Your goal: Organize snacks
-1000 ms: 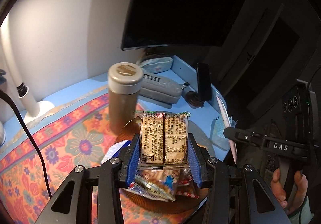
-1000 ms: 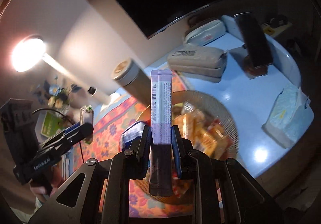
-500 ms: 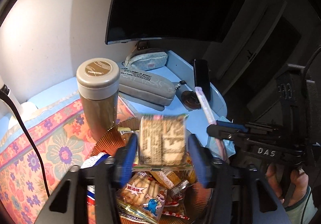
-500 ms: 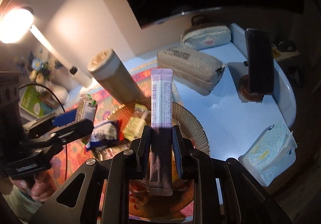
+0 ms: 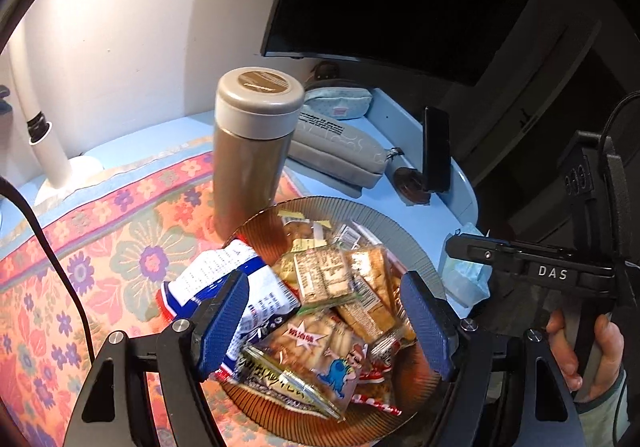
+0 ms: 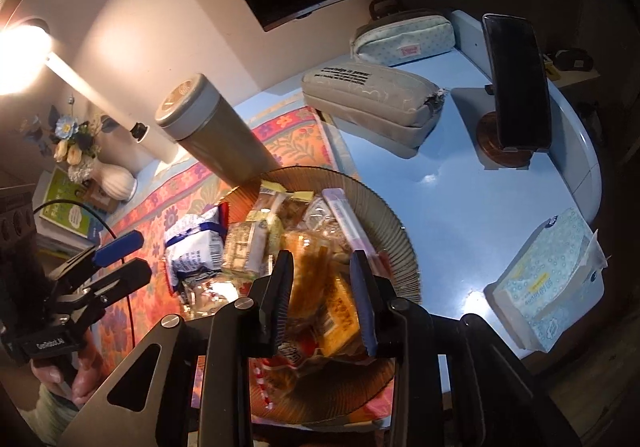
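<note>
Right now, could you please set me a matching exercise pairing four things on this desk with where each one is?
Things:
1. flask
2. phone
3. purple stick
4. tissue pack

Places:
A. propped on a round stand
B. lying in the plate
C. upright on the floral mat
D. on bare blue desk, right of the plate

Pairs: 1-C, 2-A, 3-B, 4-D

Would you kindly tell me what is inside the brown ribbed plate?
The plate holds piled snack packets, a blue-and-white bag and a purple stick. Whatever lies under the pile is covered.
</note>
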A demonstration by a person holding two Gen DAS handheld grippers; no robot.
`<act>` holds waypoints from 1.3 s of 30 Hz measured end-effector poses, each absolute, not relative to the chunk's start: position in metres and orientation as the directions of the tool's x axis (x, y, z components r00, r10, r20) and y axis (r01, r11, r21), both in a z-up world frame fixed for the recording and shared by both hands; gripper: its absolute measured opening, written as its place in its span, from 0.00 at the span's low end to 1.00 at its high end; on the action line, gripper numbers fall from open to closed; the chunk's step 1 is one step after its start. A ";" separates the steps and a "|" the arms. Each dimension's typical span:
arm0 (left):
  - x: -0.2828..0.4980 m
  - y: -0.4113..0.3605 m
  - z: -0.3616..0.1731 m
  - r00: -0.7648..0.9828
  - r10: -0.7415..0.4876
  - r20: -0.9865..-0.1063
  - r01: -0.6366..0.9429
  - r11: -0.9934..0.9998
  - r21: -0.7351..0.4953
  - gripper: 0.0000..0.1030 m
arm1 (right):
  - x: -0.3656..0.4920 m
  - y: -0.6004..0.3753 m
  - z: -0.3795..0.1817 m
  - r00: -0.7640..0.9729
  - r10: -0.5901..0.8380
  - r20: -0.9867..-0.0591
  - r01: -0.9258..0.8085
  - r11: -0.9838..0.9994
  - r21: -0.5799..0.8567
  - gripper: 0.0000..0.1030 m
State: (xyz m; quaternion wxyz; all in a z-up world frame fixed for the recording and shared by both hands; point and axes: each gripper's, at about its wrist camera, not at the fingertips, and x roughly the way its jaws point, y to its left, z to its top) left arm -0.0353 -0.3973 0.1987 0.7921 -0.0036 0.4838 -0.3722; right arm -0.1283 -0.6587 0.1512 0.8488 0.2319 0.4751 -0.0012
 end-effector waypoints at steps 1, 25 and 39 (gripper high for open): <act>-0.036 -0.394 0.199 0.260 -0.588 -0.766 0.583 0.728 -0.361 0.73 | -0.128 -0.654 0.154 0.551 0.224 -0.804 0.216 0.892 0.396 0.28; -0.020 -0.236 0.227 0.533 -0.258 -0.806 0.313 0.945 -0.096 0.85 | -0.078 -0.466 0.192 0.536 0.373 -0.757 -0.068 0.913 0.402 0.53; -0.003 -0.143 0.207 0.505 -0.154 -0.849 0.182 0.981 -0.070 0.90 | -0.047 -0.362 0.181 0.466 0.445 -0.765 -0.168 0.893 0.417 0.53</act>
